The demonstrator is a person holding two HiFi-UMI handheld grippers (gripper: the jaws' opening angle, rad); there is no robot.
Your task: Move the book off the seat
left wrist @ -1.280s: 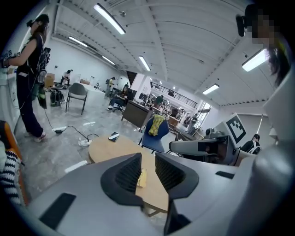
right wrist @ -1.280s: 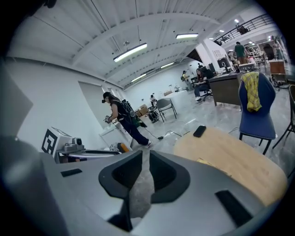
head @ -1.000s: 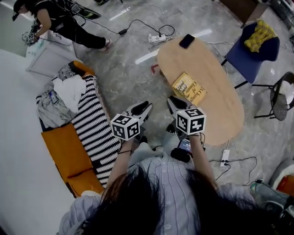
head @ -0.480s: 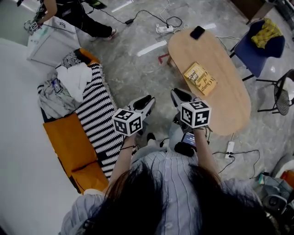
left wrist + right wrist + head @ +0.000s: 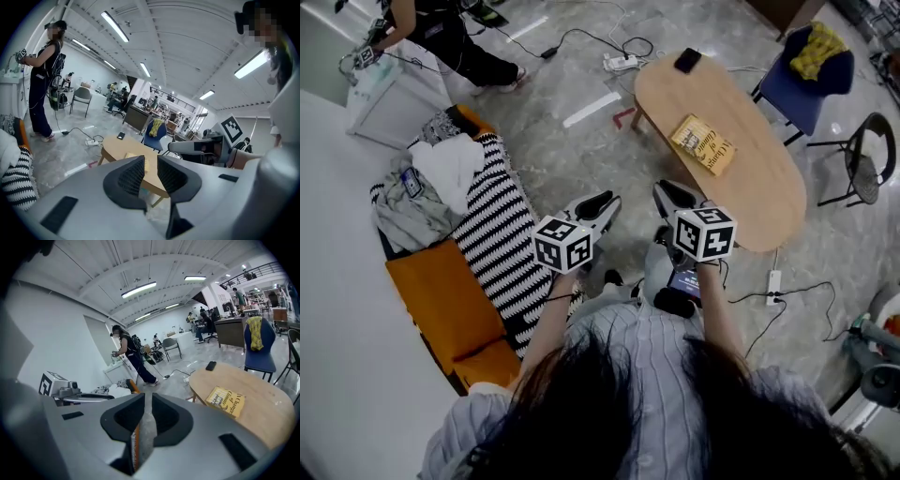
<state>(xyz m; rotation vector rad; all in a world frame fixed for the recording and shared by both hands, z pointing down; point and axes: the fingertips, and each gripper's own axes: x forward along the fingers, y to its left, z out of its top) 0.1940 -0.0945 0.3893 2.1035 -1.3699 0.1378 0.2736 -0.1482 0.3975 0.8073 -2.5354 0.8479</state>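
The yellow book (image 5: 703,144) lies flat on the oval wooden table (image 5: 759,202), away from the seat (image 5: 441,300). It also shows in the right gripper view (image 5: 226,401), and partly behind the pads in the left gripper view (image 5: 130,155). My left gripper (image 5: 598,203) (image 5: 150,163) hovers over the floor between seat and table, jaws nearly together with nothing between them. Beside it my right gripper (image 5: 673,197) (image 5: 148,401) is likewise shut and empty, a short way before the table's near end.
The seat carries an orange cushion, a black-and-white striped blanket (image 5: 497,244) and a pile of clothes (image 5: 427,183). A phone (image 5: 686,60) lies at the table's far end. A blue chair (image 5: 802,80), a black chair (image 5: 862,169), floor cables, a power strip (image 5: 621,63) and a person (image 5: 441,37) surround it.
Both grippers have drawn back from the table together, and the gap to the book has grown. The book stays where it lay on the table.
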